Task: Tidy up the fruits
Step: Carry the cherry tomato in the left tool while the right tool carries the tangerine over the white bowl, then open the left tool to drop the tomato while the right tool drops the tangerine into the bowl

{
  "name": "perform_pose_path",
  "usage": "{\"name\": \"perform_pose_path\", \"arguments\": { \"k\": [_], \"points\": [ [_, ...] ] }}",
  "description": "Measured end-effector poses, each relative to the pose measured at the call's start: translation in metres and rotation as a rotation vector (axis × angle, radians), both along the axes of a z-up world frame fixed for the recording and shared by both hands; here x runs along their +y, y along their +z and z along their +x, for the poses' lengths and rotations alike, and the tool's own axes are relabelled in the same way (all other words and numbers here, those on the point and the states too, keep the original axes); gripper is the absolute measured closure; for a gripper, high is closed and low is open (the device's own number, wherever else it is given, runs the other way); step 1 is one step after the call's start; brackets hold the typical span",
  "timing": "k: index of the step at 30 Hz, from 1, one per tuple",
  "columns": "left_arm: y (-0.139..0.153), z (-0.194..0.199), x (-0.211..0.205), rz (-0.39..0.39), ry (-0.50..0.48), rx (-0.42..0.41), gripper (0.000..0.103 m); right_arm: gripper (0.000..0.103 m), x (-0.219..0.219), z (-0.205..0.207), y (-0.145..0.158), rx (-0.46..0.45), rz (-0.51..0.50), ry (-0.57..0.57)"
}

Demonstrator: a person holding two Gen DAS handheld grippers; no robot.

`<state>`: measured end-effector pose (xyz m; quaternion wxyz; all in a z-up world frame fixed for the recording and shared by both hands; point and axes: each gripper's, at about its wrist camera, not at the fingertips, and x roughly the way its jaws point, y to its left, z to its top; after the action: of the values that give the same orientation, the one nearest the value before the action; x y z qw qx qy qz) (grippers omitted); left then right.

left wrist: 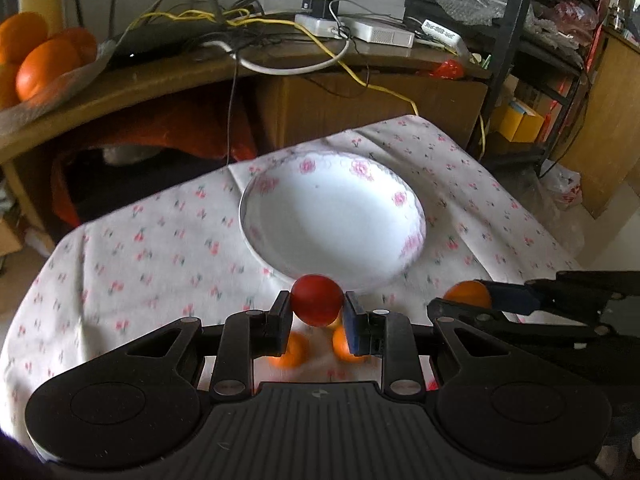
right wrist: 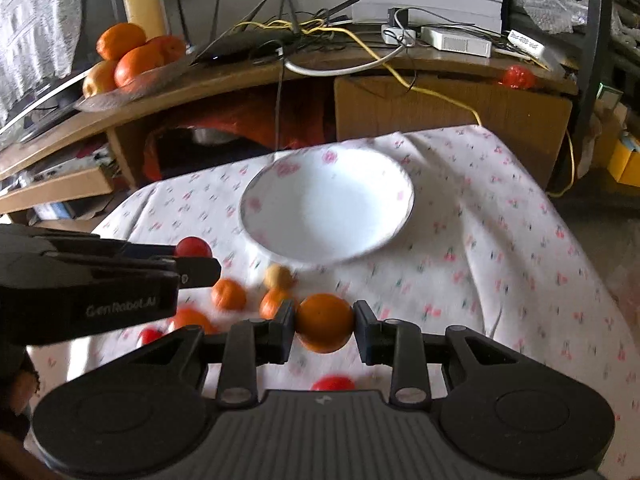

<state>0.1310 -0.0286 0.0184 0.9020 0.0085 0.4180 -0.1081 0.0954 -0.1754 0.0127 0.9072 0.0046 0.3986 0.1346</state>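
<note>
My left gripper (left wrist: 317, 312) is shut on a small red fruit (left wrist: 316, 298), held above the cloth just short of the white flowered plate (left wrist: 256, 200). My right gripper (right wrist: 325, 325) is shut on a small orange fruit (right wrist: 325, 322), also near the plate's (right wrist: 256, 208) front rim. In the right wrist view the left gripper (right wrist: 200, 260) comes in from the left with the red fruit (right wrist: 193, 246). In the left wrist view the right gripper (left wrist: 472, 300) comes in from the right with the orange fruit (left wrist: 469, 295). The plate holds nothing.
Several loose small fruits lie on the cherry-print tablecloth (right wrist: 500, 248) below the grippers: orange ones (right wrist: 229, 294), a yellowish one (right wrist: 278, 276) and red ones (right wrist: 333, 383). Behind stands a wooden desk (right wrist: 240, 76) with cables, a router and a dish of large oranges (right wrist: 128, 56).
</note>
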Motion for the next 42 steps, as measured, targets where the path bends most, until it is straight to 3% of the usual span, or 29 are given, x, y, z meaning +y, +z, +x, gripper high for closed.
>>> {"name": "perform_pose_path", "arguments": {
  "k": [10, 17, 33, 42],
  "points": [
    [-0.023, 0.053, -0.006, 0.021, 0.013, 0.06, 0.069, 0.072, 0.007, 0.074, -0.01, 0.006, -0.047, 0.0],
    [-0.038, 0.07, -0.011, 0.035, 0.015, 0.087, 0.07, 0.072, 0.009, 0.105, -0.028, 0.033, -0.071, 0.009],
    [-0.041, 0.074, -0.011, 0.03, 0.016, 0.09, 0.066, 0.071, 0.008, 0.119, -0.038, 0.042, -0.064, 0.013],
    [-0.036, 0.072, -0.01, 0.028, 0.027, 0.077, 0.055, 0.071, 0.006, 0.118, -0.035, 0.025, -0.056, 0.004]
  ]
}}
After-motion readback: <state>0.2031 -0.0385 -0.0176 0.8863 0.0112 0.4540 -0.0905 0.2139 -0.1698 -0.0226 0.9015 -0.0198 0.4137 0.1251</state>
